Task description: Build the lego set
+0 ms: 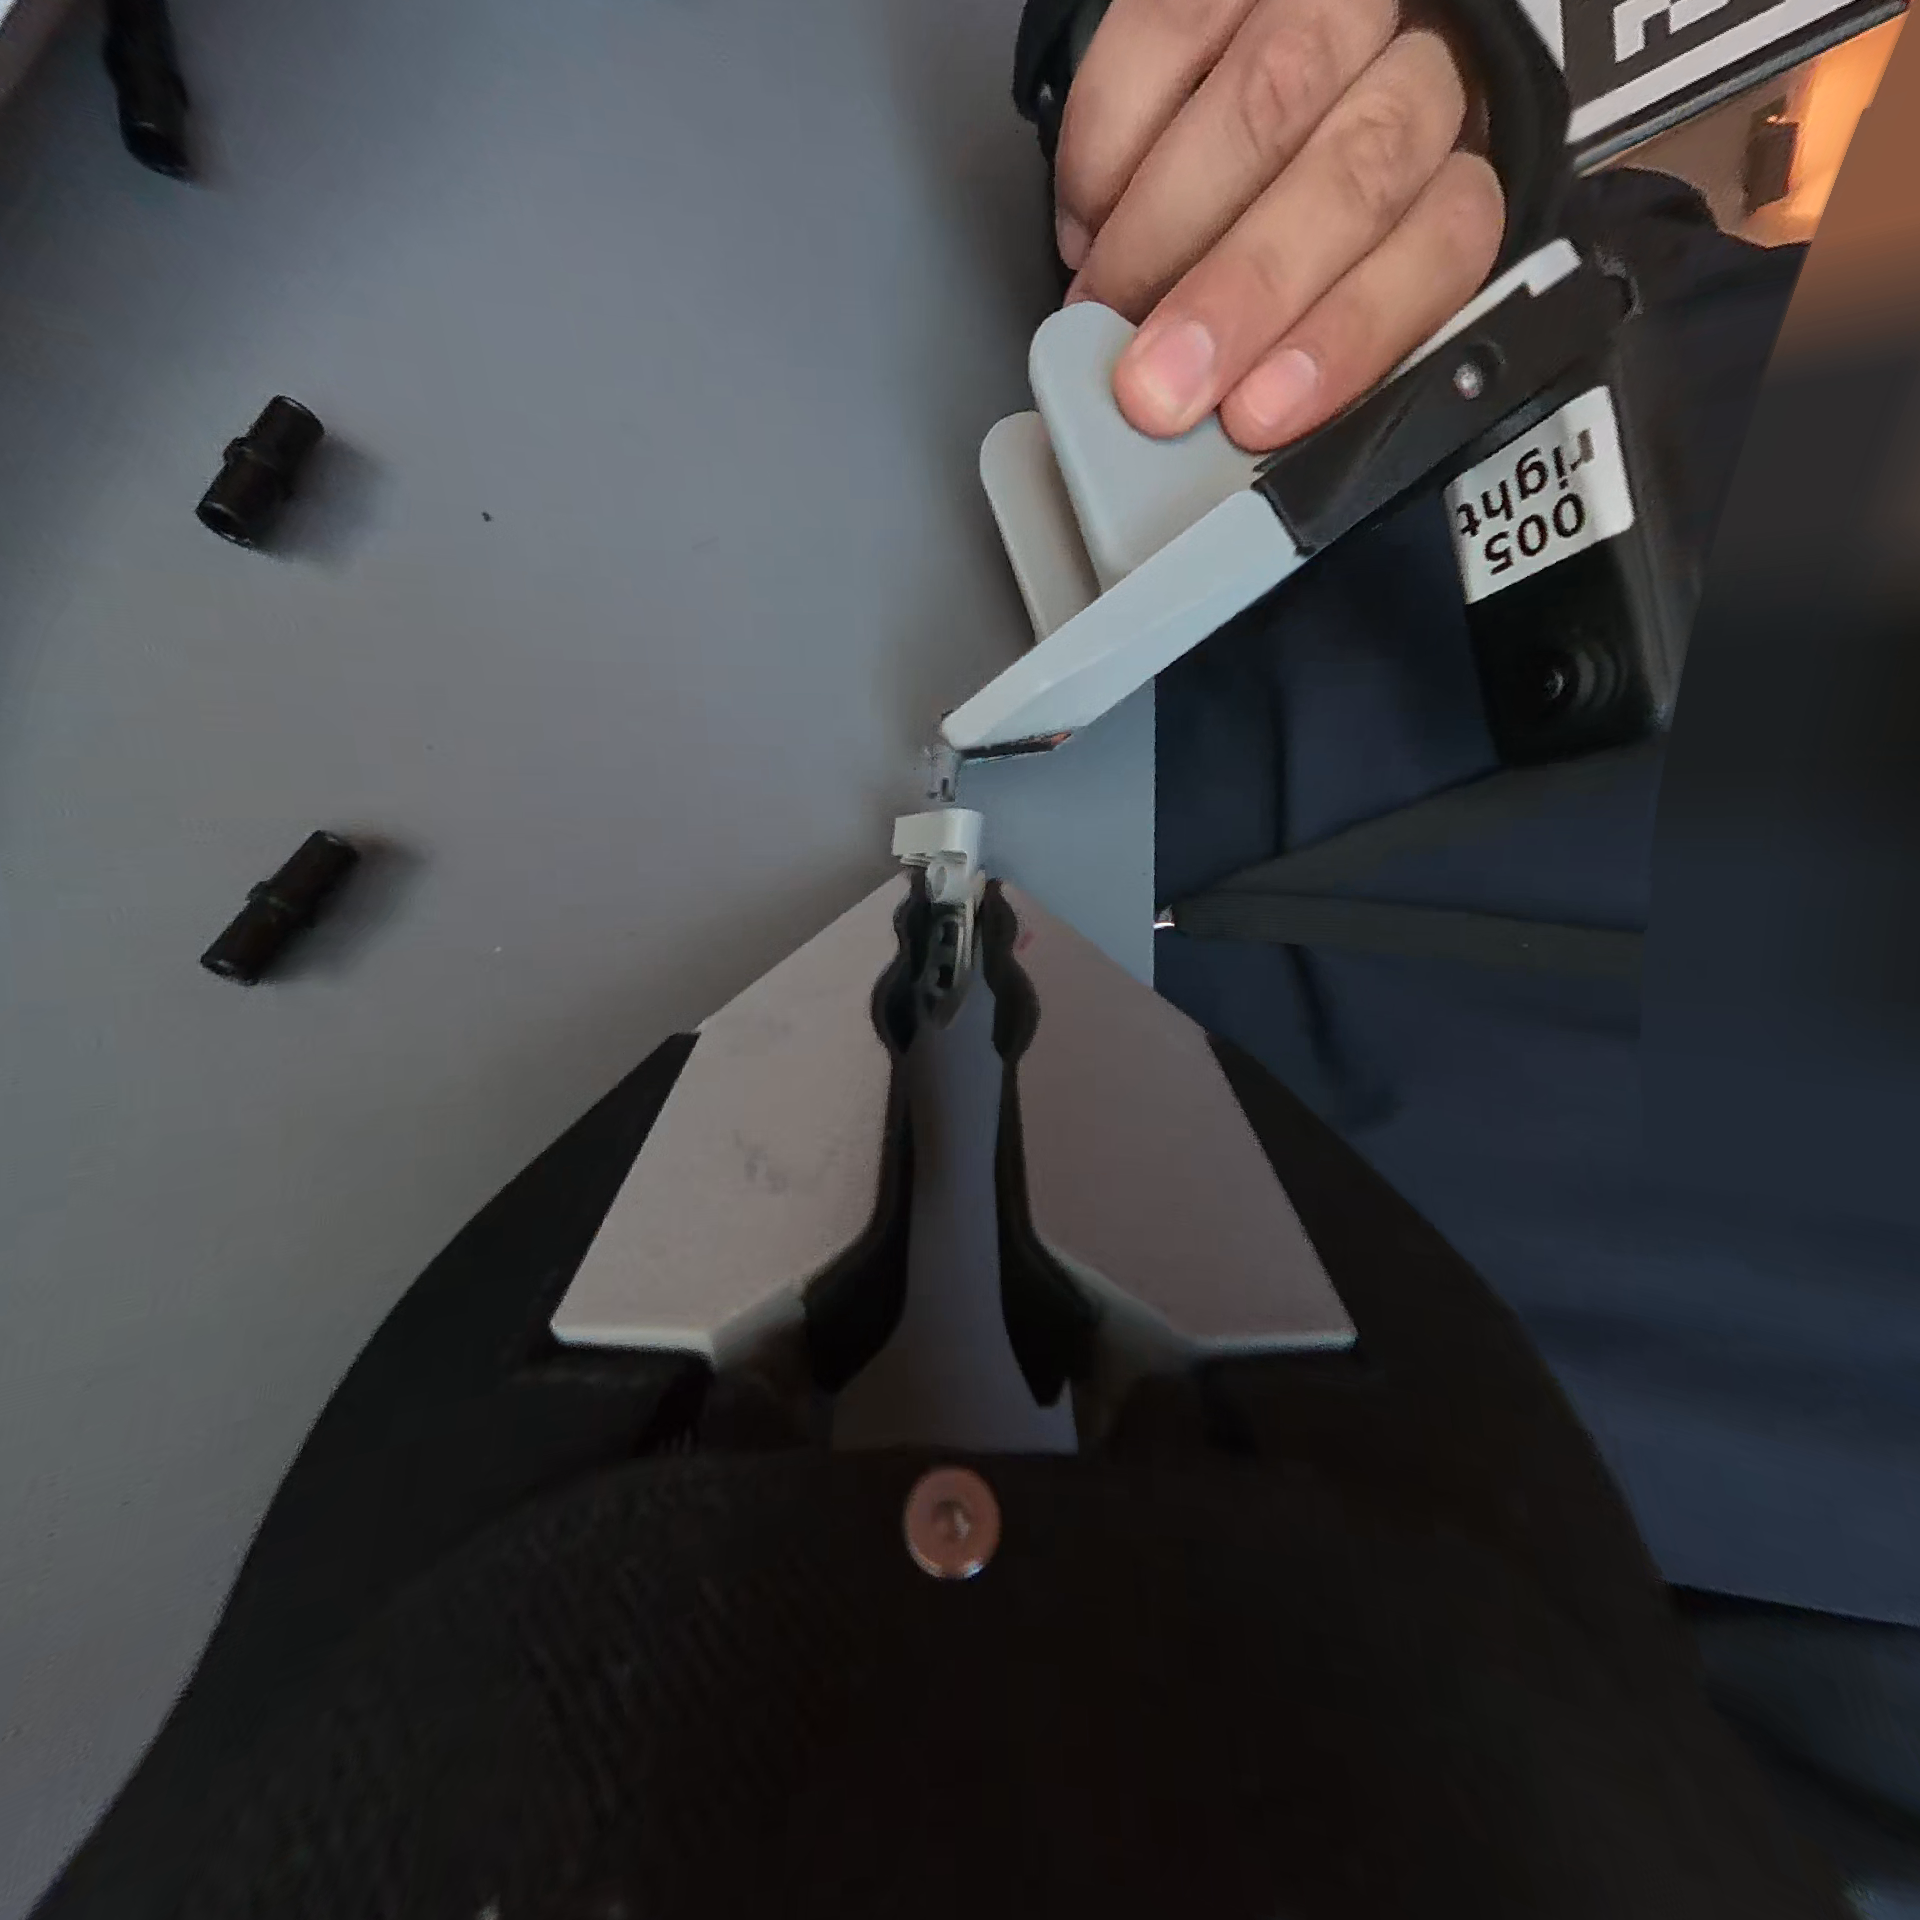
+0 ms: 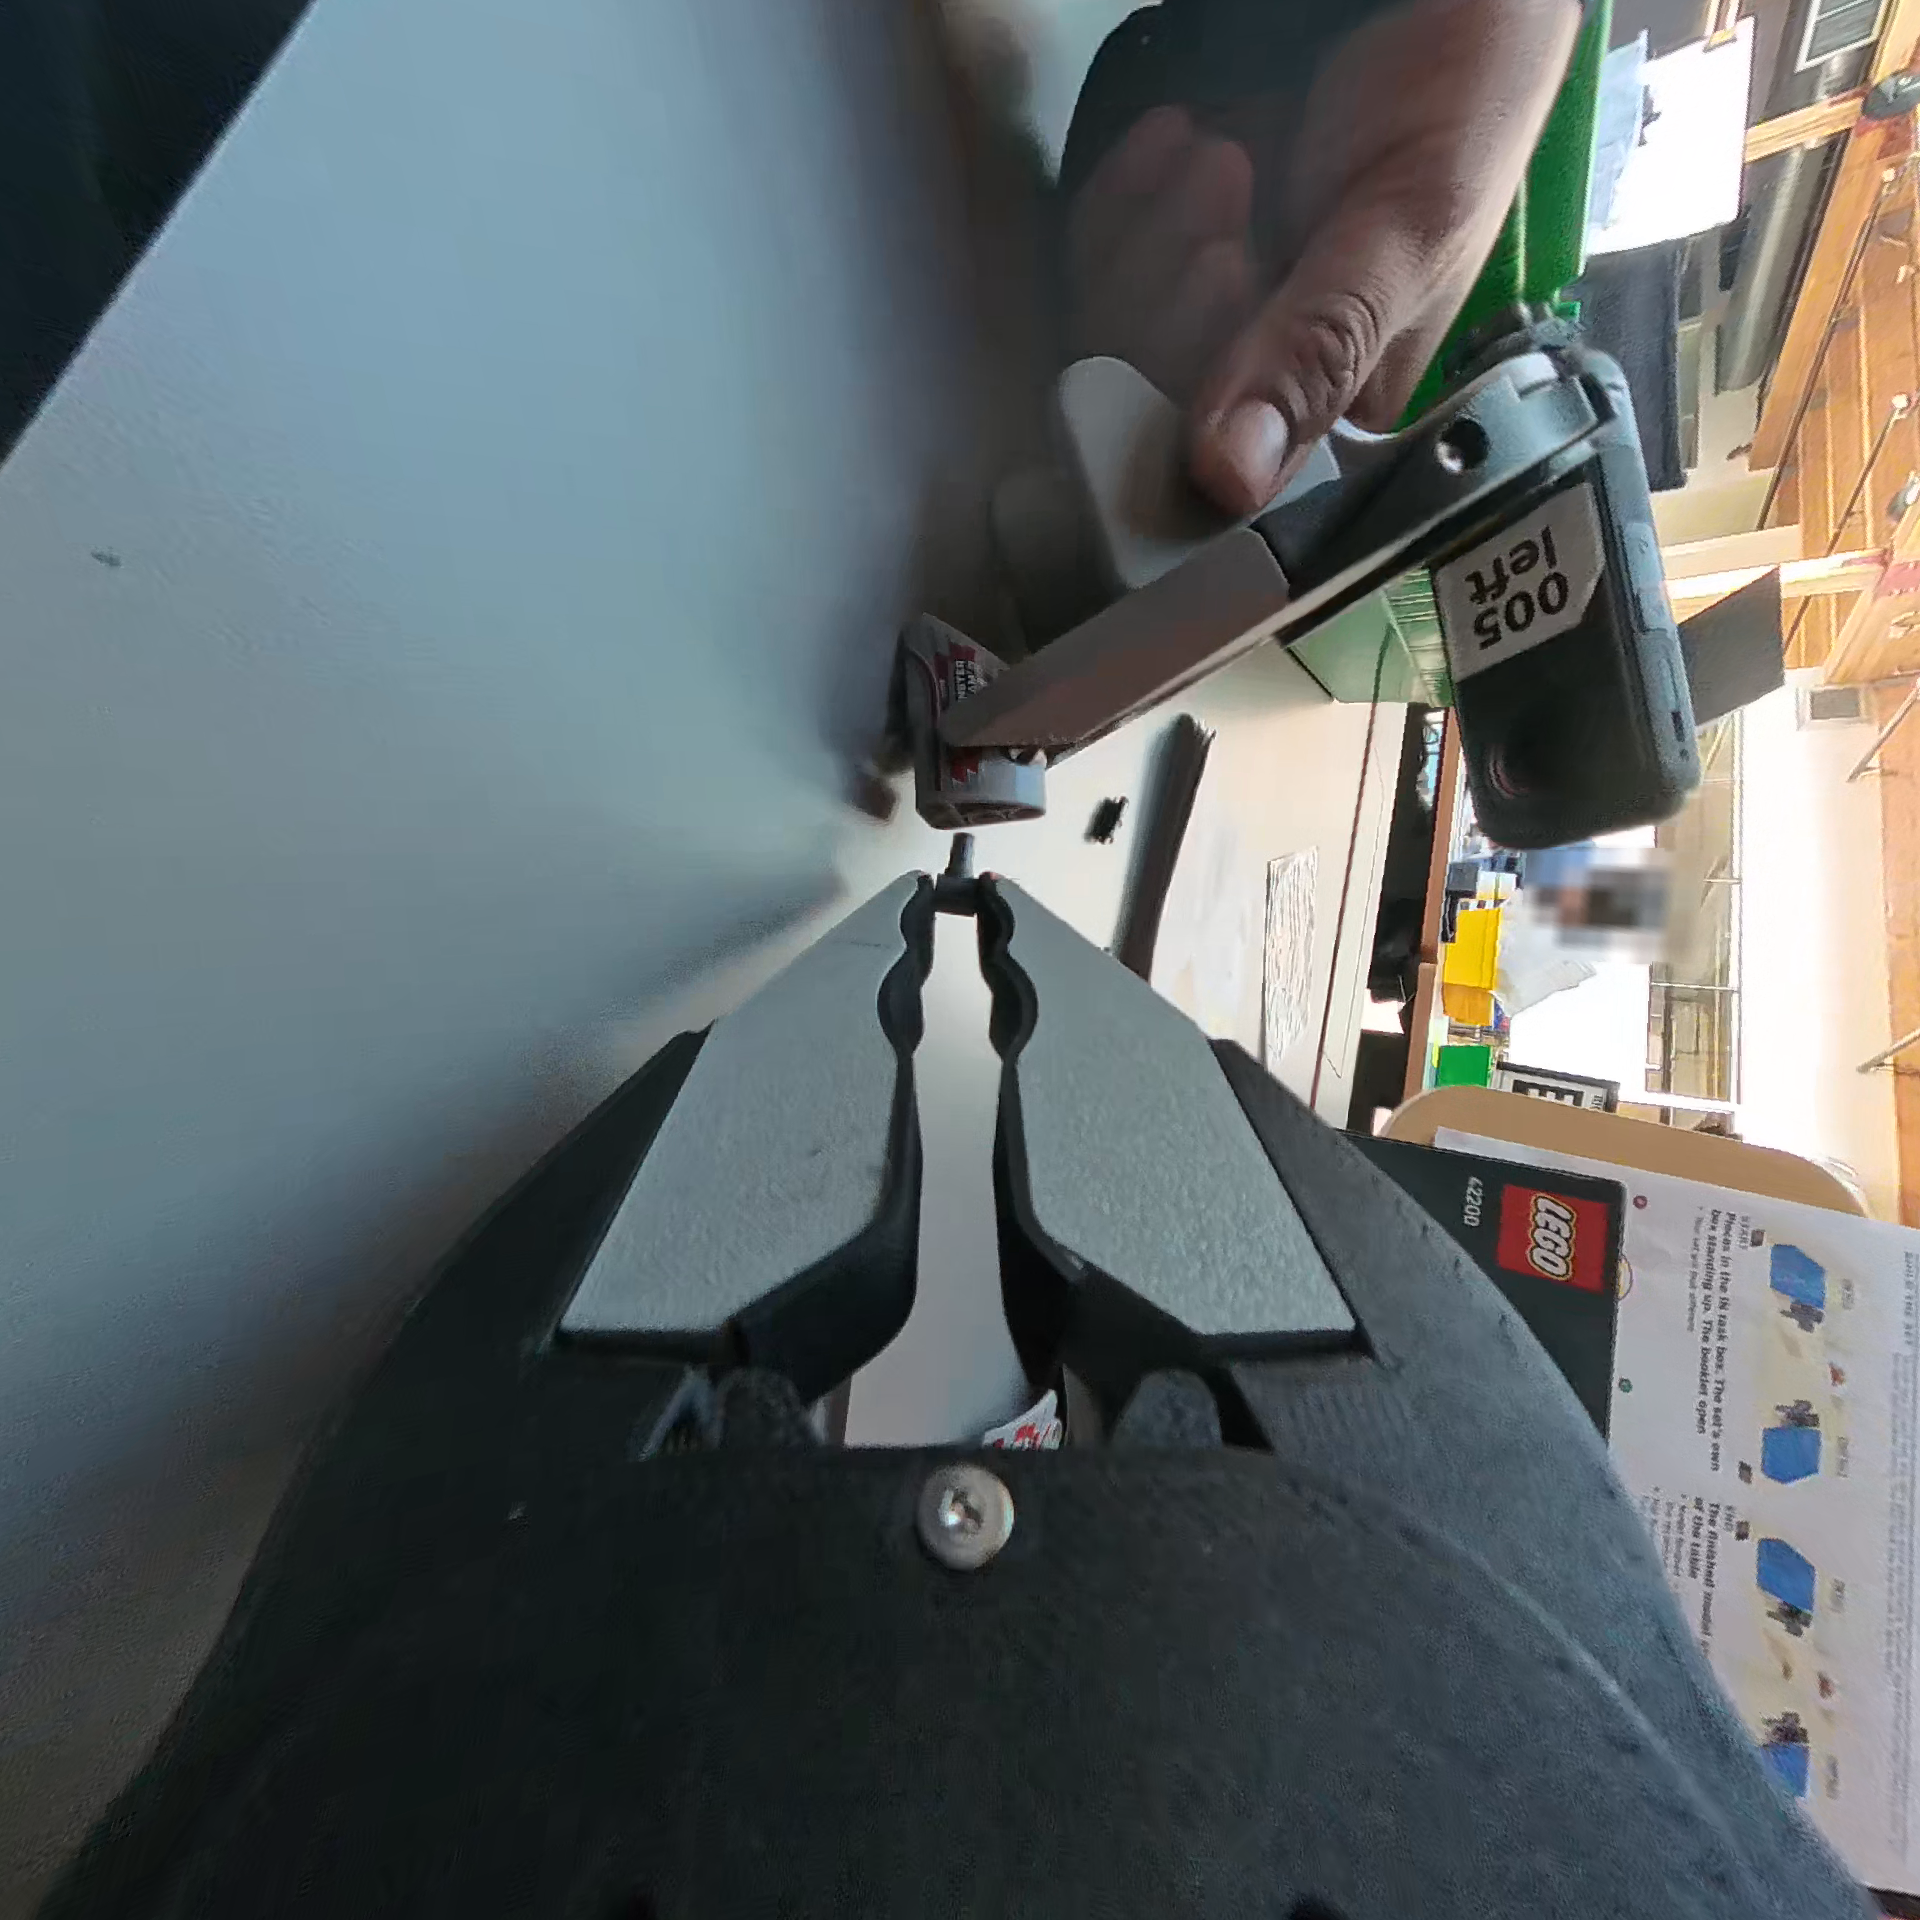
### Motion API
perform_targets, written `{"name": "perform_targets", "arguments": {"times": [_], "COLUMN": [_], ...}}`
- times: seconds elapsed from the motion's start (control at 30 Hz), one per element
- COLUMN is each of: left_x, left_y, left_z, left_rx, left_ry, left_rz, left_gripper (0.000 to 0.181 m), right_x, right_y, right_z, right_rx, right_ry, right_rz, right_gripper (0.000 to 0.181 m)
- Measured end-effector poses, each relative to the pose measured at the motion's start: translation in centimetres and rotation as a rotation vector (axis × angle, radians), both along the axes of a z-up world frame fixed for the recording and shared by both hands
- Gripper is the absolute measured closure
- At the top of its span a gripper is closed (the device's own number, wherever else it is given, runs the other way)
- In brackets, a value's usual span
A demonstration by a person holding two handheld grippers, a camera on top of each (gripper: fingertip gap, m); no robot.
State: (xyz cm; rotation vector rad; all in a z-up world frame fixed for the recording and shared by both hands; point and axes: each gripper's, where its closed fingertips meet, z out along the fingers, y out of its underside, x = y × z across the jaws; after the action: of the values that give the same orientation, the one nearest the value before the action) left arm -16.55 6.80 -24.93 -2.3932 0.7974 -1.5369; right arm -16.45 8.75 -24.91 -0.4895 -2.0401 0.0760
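Here, in the left wrist view, the left gripper (image 1: pixel 943 914) has its jaws pinched on a light grey lego piece (image 1: pixel 940 847) whose upper end sticks out past the black fingertips (image 1: pixel 906 930). The right gripper (image 1: pixel 940 758) comes in from the upper right, held by a hand (image 1: pixel 1278 197), and its tip sits just beside the top of that piece; whether they touch cannot be told. Three black connector pins lie on the grey desk (image 1: pixel 571 312) toward its left edge: one (image 1: pixel 260 483) in the middle, one (image 1: pixel 278 907) below it, and one (image 1: pixel 151 94) near the top left corner, partly cut off.

In the right wrist view, the right gripper (image 2: pixel 961 878) has its jaws closed on a small black pin (image 2: pixel 961 854), with the stub pointing forward. Just ahead, apart from the pin by a narrow gap, the left gripper (image 2: pixel 961 732) holds the lego piece (image 2: pixel 977 774), here grey with red and white markings. Another hand (image 2: pixel 1340 260) holds that gripper. A loose black pin (image 2: pixel 1107 819) lies farther back on the desk (image 2: pixel 468 520). At the right edge are a black lego box (image 2: pixel 1507 1247) and a printed instruction sheet (image 2: pixel 1787 1475).
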Motion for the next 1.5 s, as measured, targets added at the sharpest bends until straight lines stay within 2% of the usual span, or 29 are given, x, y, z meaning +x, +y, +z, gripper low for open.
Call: {"name": "perform_targets", "arguments": {"times": [0.2, 0.4, 0.6, 0.7, 0.8, 1.03, 1.13, 1.5], "left_x": [0.2, 0.2, -0.3, 0.0, 0.2, 0.1, 0.0, -0.6], "left_y": [0.0, 0.2, 1.4, 0.4, 0.4, 0.2, 0.2, -0.2], "left_z": [0.0, 0.0, -0.1, -0.5, -0.6, -0.5, -0.3, 0.6], "left_rx": [-0.052, -0.046, 0.164, 0.268, 0.343, 0.387, 0.388, 0.396], "left_ry": [-0.015, -0.023, 0.07, 0.149, 0.198, 0.199, 0.188, 0.16], "left_rz": [0.003, 0.018, 0.11, 0.052, 0.011, -0.011, -0.001, 0.038], "left_gripper": [0.174, 0.174, 0.174, 0.177, 0.177, 0.173, 0.163, 0.159], "right_x": [0.0, 0.0, 0.2, -0.1, -0.6, -1.2, -1.3, -0.9], "right_y": [-0.5, -0.1, 1.1, 2.9, 4.6, 5.8, 5.7, 4.3], "right_z": [0.0, -0.4, 0.5, 1.8, 2.1, 3.2, 3.7, 5.0], "right_rx": [0.077, 0.041, -0.016, -0.048, -0.066, -0.003, 0.039, 0.133], "right_ry": [0.015, -0.004, 0.035, 0.111, 0.136, 0.209, 0.239, 0.304], "right_rz": [0.015, 0.007, -0.012, -0.055, -0.101, -0.135, -0.131, -0.082], "right_gripper": [0.177, 0.176, 0.176, 0.176, 0.176, 0.177, 0.177, 0.176]}}
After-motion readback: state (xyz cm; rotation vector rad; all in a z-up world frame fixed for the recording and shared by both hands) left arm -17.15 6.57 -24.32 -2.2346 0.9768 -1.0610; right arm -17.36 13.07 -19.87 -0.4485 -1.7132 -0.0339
